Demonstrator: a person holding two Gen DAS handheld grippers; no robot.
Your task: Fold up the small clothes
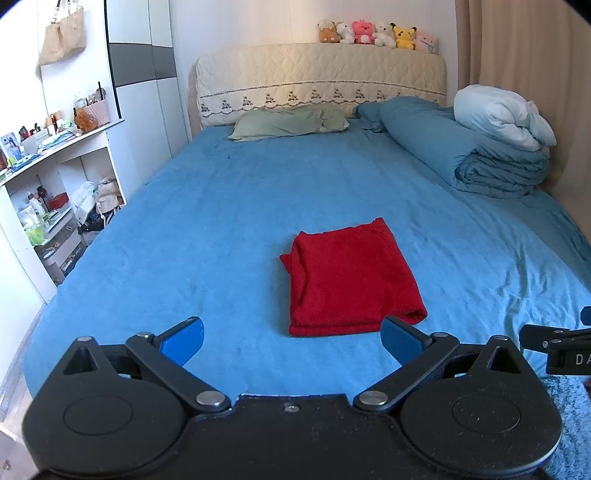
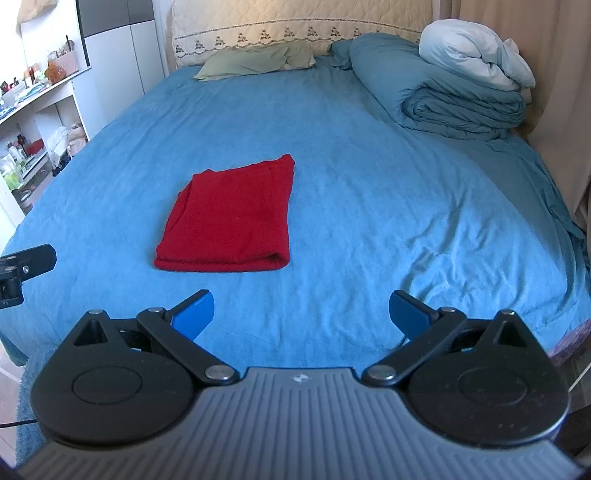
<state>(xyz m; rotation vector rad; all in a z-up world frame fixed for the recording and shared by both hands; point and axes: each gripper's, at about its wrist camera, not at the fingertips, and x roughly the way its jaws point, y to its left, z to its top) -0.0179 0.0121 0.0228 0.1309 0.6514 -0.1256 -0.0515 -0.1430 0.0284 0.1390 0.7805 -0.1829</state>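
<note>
1. The red garment (image 1: 351,280) sits in the middle of the blue bedsheet (image 1: 207,221), toward the foot of the bed, and it's already a tidy stacked rectangle. I see a rounded fold along its near edge and loose layered edges showing at the left side.

2. Judging by that shape, the folding of this piece looks finished or all but finished. There are several layers, corners roughly squared, and no sleeve or leg is trailing out. What kind of garment it is I can't tell from here.

3. The left gripper (image 1: 291,338) hovers just short of the garment's near edge, its blue pads spread wide, holding nothing and touching nothing.

4. The right gripper (image 2: 301,314) sits off to the garment's right and nearer the bed's foot, jaws likewise wide apart and empty, clear of the cloth.

5. Each gripper catches a sliver of the other at the frame edge, so the two are side by side, both backed off.

6. What's left? No other small clothes are visible on the sheet in either view, so if more remain, they're out of frame. At most this piece might want a final smoothing.

7. Farther out: a green pillow (image 1: 288,123) at the headboard, a rolled blue duvet (image 1: 469,155) with a white bundle (image 1: 502,116) on top at the right, plush toys (image 1: 376,33) lined along the headboard, and cluttered shelves (image 1: 55,177) on the left.
</note>
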